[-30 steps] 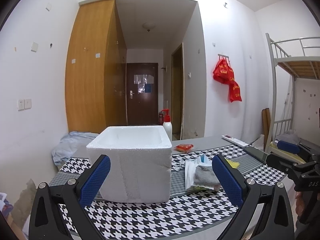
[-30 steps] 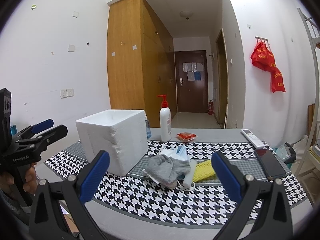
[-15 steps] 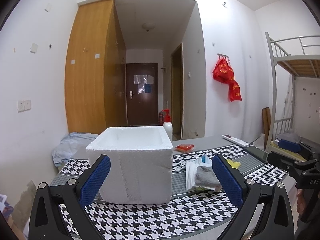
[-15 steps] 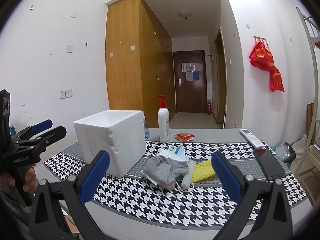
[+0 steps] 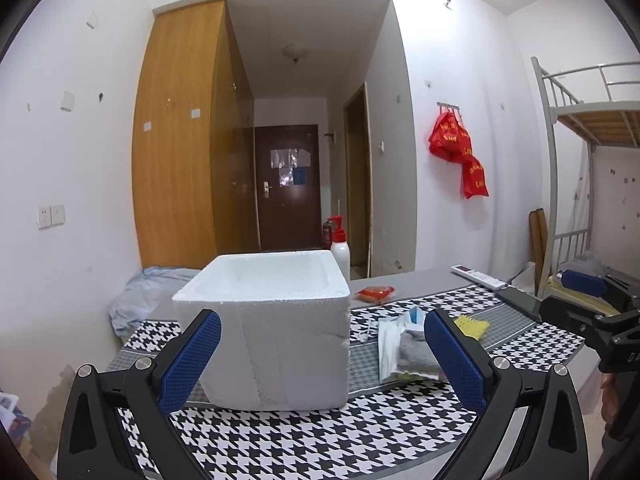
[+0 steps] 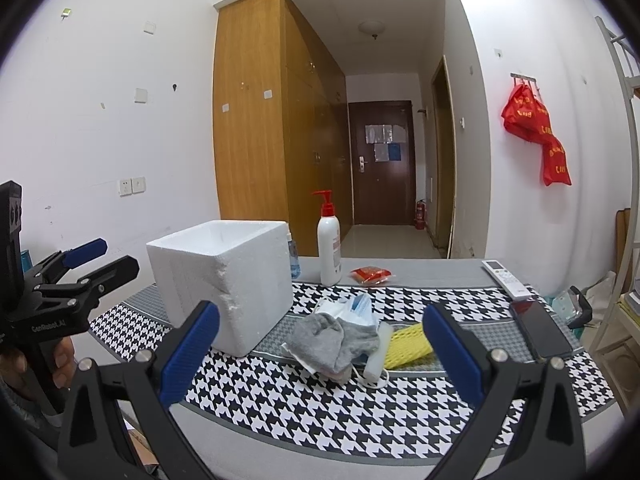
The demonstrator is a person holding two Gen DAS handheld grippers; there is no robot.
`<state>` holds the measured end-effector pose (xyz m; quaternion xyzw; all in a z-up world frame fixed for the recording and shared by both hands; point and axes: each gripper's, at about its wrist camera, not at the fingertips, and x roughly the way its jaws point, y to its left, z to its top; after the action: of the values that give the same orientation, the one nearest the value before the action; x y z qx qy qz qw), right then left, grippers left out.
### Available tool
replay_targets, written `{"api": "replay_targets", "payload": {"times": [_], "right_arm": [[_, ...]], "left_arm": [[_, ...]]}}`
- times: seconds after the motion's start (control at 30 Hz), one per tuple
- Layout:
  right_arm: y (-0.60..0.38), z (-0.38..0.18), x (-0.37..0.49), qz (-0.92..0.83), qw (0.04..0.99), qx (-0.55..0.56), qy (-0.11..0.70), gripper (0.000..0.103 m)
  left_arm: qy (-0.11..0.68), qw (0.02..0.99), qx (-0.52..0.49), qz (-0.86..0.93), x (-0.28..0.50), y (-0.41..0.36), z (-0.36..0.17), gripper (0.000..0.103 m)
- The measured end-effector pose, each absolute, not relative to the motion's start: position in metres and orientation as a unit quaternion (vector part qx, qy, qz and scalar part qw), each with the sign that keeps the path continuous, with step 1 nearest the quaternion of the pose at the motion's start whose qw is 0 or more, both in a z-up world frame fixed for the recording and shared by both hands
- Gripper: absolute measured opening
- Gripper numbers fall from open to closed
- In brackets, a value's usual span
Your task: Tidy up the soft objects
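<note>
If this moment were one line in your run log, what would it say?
left gripper: open, empty | right gripper: open, empty | grey cloth: on table beside foam box | stage: nothing picked up yet

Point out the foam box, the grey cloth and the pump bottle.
foam box (image 6: 224, 280), right wrist view, on its front wall.
grey cloth (image 6: 332, 340), right wrist view, on the middle of the crumpled fabric.
pump bottle (image 6: 329, 248), right wrist view, on its white body.
</note>
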<state>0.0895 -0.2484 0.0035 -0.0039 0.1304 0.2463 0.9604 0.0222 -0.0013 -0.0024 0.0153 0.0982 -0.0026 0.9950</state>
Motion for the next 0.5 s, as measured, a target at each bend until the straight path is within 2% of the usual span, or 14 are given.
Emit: {"api": "replay_targets", "payload": {"times": [0.5], "right_arm": [[-0.253, -0.002, 0.107, 0.232, 0.961, -0.004, 0.15, 0.103]], "left_arm": [[0.12, 0.991, 0.004, -0.058, 0.043, -0.009, -0.006, 0.102]]}}
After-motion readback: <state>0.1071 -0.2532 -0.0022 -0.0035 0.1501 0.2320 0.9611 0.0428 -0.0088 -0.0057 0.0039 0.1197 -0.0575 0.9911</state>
